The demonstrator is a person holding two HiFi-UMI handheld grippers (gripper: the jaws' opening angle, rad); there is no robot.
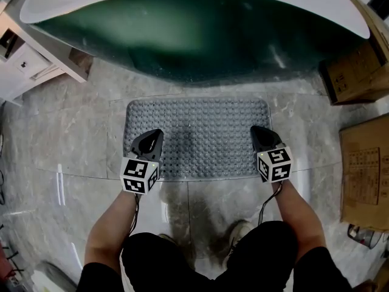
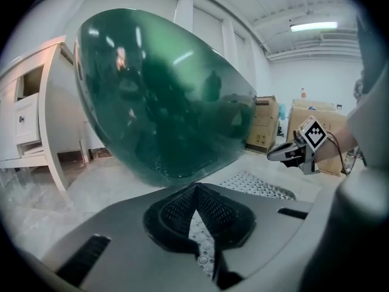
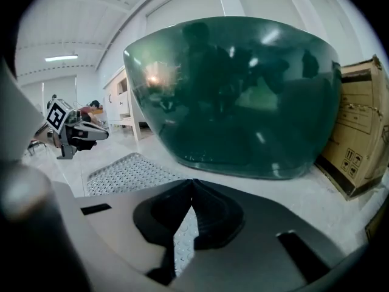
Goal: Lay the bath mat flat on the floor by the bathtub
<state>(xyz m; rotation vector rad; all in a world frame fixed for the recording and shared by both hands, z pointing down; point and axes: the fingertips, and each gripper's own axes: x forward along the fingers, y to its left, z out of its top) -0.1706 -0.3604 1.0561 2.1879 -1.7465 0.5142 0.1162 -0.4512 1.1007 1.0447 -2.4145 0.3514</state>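
Bath mat (image 1: 197, 135), grey, nubbed and rectangular, lies flat on the marble floor (image 1: 91, 157) beside the glossy green tub (image 1: 194, 35). Left tool (image 1: 156, 133) and right tool (image 1: 256, 129) are clenched.

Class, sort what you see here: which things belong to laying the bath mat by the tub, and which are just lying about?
Belong to the job:
bath mat, bathtub, floor, left gripper, right gripper.

Just lying about:
cardboard boxes, white cabinet.
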